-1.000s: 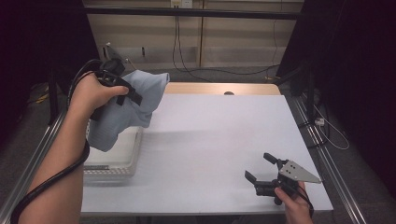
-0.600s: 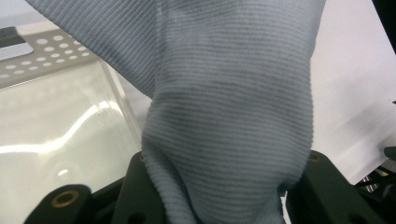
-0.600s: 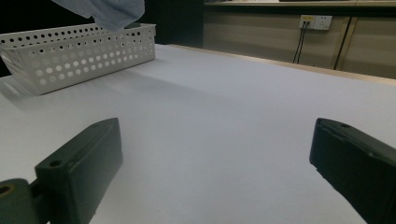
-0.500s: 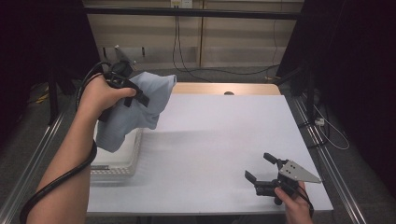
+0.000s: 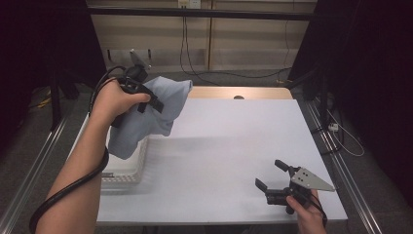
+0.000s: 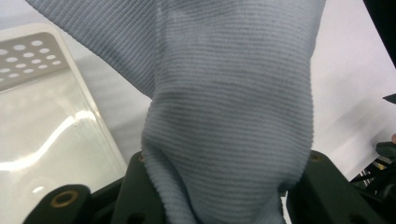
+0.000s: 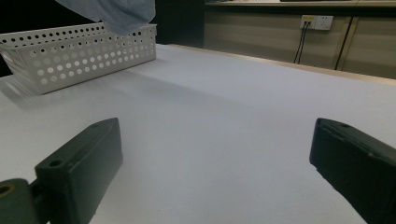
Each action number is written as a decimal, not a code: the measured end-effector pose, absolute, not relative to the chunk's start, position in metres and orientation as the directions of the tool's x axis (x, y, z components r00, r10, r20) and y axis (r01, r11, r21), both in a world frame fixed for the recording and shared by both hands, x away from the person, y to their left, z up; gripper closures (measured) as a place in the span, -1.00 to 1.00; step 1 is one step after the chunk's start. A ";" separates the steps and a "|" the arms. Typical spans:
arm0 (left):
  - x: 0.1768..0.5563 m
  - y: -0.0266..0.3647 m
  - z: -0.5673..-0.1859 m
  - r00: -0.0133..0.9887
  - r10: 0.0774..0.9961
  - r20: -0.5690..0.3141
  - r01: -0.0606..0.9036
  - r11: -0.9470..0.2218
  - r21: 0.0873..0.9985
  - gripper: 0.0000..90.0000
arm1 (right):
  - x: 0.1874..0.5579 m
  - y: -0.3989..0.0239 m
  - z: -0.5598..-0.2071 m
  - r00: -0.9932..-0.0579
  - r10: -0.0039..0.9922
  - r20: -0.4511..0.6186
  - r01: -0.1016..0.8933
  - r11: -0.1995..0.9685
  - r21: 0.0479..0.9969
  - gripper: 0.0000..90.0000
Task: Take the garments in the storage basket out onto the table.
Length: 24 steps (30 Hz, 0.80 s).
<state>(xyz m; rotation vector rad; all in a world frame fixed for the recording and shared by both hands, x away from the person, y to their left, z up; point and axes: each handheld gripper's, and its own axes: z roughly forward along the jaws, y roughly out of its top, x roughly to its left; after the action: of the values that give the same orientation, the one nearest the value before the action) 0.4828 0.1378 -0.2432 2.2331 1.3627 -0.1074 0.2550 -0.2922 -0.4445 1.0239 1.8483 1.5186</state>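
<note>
A pale blue-grey cloth (image 5: 151,117) hangs in the air over the left side of the white table (image 5: 234,141), bunched in my left gripper (image 5: 146,100), which is shut on it. In the left gripper view the cloth (image 6: 233,107) fills the gap between the two black jaws and drapes down past the white basket (image 6: 42,121). My right gripper (image 5: 272,178) rests low near the table's front right corner, its jaws wide open with bare table between them. From the right gripper view the cloth's lower edge (image 7: 116,14) hangs above the perforated basket (image 7: 84,53).
The white perforated basket (image 5: 127,168) stands at the table's left edge, below the hanging cloth. Metal rails (image 5: 336,161) run along both sides of the table. A wall with cables (image 5: 190,53) lies behind it.
My left hand has carried the cloth a little to the right, away from the basket and toward the middle of the table. The right gripper has stayed where it was.
</note>
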 end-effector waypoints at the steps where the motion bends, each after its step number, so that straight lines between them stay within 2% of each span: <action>1: 0.483 0.138 -0.243 0.491 0.808 -0.325 0.849 -0.361 0.386 0.36 | 0.255 -0.292 -0.445 -0.570 0.819 0.062 0.219 0.079 0.972 -0.95; 24: 0.481 0.117 -0.253 0.536 0.778 -0.329 0.827 -0.406 0.388 0.35 | 0.255 -0.292 -0.444 -0.573 0.818 0.053 0.215 0.088 0.973 -0.95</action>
<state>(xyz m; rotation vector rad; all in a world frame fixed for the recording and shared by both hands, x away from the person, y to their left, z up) 0.4810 0.1170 -0.2535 2.2686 1.2985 -0.1296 0.2547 -0.2921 -0.4441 1.0140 1.8517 1.5127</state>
